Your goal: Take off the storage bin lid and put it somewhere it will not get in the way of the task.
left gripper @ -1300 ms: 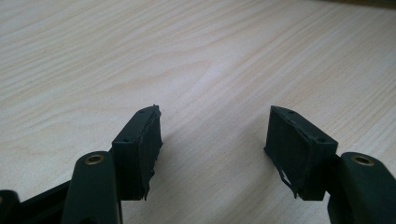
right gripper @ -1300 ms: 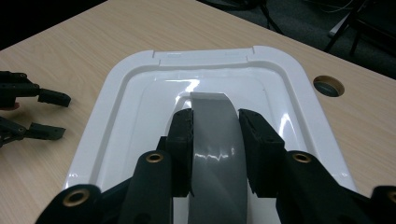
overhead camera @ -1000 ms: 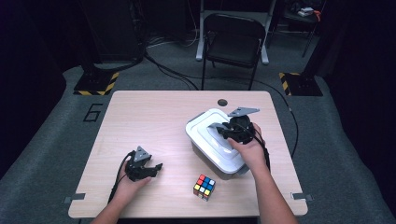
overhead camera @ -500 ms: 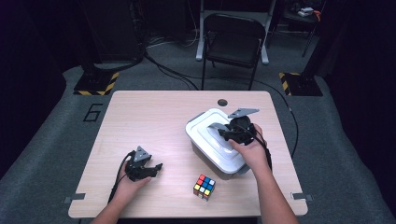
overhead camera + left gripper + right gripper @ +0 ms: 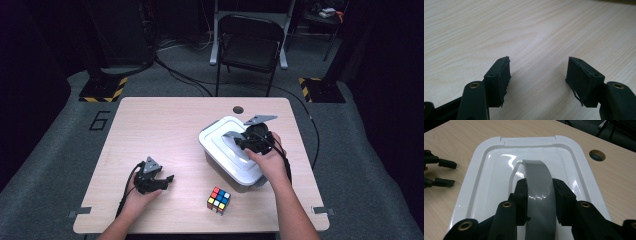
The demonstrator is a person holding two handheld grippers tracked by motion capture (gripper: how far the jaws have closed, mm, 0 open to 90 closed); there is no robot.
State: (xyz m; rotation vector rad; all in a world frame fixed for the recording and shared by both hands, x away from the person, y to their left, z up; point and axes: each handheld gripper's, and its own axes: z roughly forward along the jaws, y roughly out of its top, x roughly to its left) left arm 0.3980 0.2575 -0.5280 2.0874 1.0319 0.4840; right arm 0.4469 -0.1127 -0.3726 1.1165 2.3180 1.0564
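The right gripper clamps the grey handle atop the white lid, positioned for lifting it from the container. The left gripper rests left of the container, jaws apart, empty.

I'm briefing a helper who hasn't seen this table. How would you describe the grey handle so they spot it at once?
On the wooden table, find the white lidded box at right. Arching over its lid's middle is the grey handle, a glossy grey strap that the right gripper clamps, unlike the colourful puzzle cube nearby.
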